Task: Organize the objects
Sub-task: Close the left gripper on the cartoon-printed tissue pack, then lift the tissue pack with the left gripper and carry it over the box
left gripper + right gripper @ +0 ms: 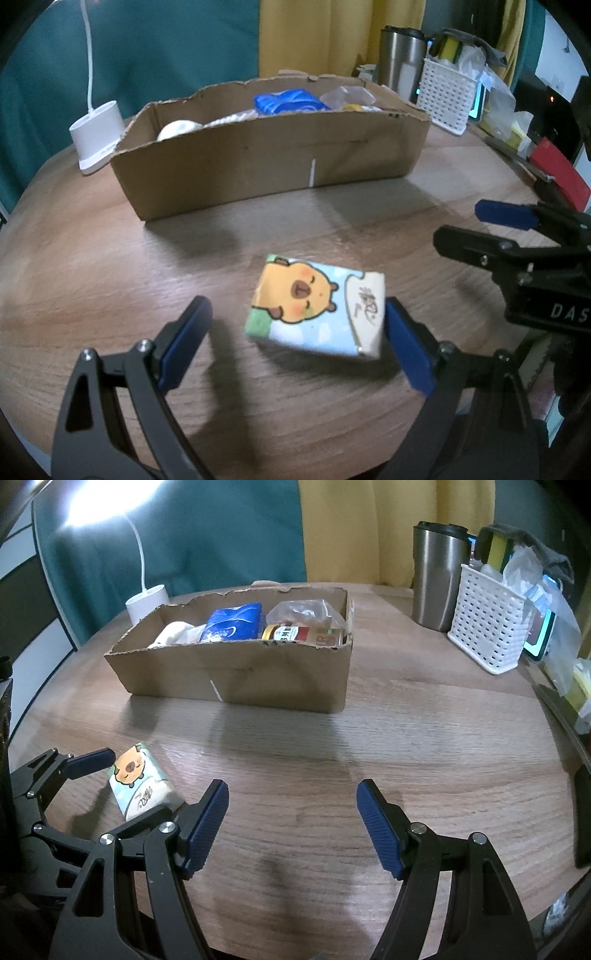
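Left gripper spread wide around a small tissue pack, right pad touching or just beside the pack's white end, left pad clear of it on the other side. Nothing pinched yet; probably set astride the pack so that closing squeezes it across its short width. Pack lying flat on the desk near the front edge, cartoon face up, turned at a slant to the fingers, so likely to twist as the pads meet it.

Right gripper also spread, holding nothing, hovering over bare wood just right of the left one, seemingly kept out of the way while the left works.

Farther back, toward the middle of the desk, an open cardboard box with a torn rim, already holding a blue packet, a jar lying on its side, a clear bag and something white at the left end. Presumably the place meant for the pack, with most of the sorting done.

Behind the box's left corner, a white lamp base. Along the right rear edge, a steel mug and a white basket standing side by side, apart from the box.
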Motion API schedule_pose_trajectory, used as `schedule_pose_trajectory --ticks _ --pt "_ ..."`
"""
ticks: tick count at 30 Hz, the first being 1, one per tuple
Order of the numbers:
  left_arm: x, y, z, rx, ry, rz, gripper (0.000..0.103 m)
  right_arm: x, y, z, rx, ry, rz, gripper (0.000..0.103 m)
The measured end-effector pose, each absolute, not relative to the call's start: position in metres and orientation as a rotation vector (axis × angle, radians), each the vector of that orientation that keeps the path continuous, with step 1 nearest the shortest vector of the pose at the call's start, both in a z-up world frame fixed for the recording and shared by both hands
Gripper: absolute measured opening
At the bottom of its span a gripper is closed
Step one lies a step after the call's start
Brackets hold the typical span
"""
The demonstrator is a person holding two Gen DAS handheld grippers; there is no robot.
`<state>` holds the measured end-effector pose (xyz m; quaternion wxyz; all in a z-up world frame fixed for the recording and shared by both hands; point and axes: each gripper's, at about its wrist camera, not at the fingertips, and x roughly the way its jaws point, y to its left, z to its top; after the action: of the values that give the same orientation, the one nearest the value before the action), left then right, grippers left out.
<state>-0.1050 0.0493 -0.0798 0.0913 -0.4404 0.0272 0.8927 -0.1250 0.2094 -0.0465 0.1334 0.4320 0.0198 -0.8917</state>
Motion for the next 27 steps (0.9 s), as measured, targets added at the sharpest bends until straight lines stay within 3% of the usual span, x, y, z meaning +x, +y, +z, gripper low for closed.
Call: schedule_pose_trajectory --ticks 8,9,27 --pt "-0.107 0.046 -0.08 -1.293 0.078 2.657 0.073 -0.129 0.206 -0.048 1.259 0.065 -2.577 0.075" --pt "-0.107 0.046 -0.08 -1.285 0.079 2.66 0.066 -0.129 0.206 -0.048 1.259 0.066 -2.577 0.075" --pt "-0.105 0.034 -0.066 -1.256 0.026 2.694 0.065 -0.133 0.199 -0.04 1.241 0.088 -2.567 0.075"
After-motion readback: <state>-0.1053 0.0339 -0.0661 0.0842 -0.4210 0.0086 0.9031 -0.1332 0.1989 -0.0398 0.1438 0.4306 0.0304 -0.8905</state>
